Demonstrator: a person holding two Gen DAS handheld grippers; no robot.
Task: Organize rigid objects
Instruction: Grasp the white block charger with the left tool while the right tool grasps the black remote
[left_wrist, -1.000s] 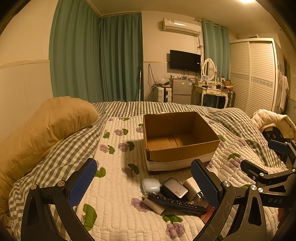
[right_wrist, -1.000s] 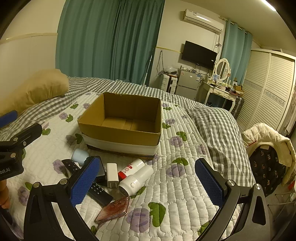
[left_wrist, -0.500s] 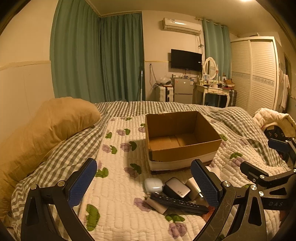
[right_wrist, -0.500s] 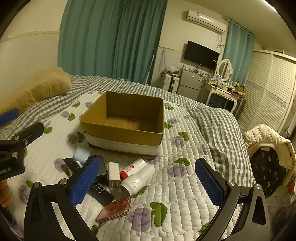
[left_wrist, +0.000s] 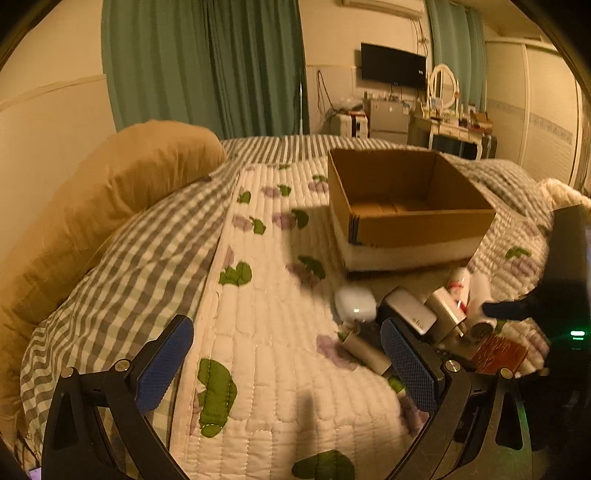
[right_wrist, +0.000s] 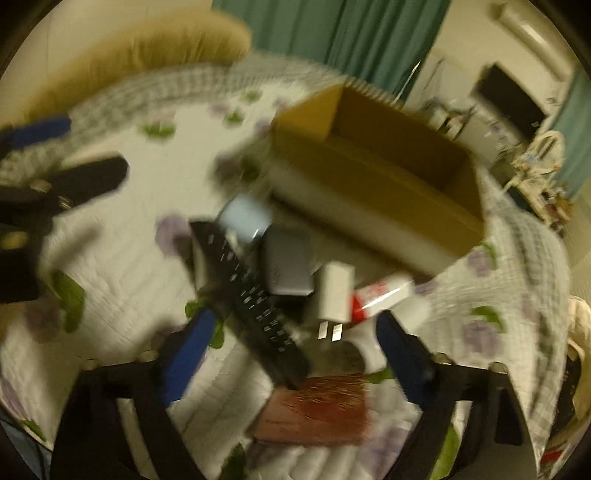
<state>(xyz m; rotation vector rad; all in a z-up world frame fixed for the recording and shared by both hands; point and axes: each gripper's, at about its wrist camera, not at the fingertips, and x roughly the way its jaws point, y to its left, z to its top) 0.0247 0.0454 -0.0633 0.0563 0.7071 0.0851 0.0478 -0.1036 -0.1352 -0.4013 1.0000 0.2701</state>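
An open, empty cardboard box (left_wrist: 406, 206) sits on the quilted bed; it also shows in the right wrist view (right_wrist: 376, 173). In front of it lies a pile: black remote (right_wrist: 251, 299), white charger plug (right_wrist: 332, 295), grey power bank (right_wrist: 288, 266), pale round case (right_wrist: 243, 221), red-and-white tube (right_wrist: 380, 295), reddish flat case (right_wrist: 317, 410). The pile shows in the left wrist view around the power bank (left_wrist: 410, 314). My right gripper (right_wrist: 291, 350) is open, low over the remote and reddish case. My left gripper (left_wrist: 288, 362) is open and empty over the quilt, left of the pile.
A tan pillow (left_wrist: 110, 199) lies at the left of the bed. Green curtains, a TV, a dressing table (left_wrist: 454, 125) and a wardrobe stand beyond the bed. The right wrist view is motion-blurred.
My right gripper has dropped and swung in over the pile, now close above the remote. My left gripper has tilted down and moved nearer to the quilt. Both stay open.
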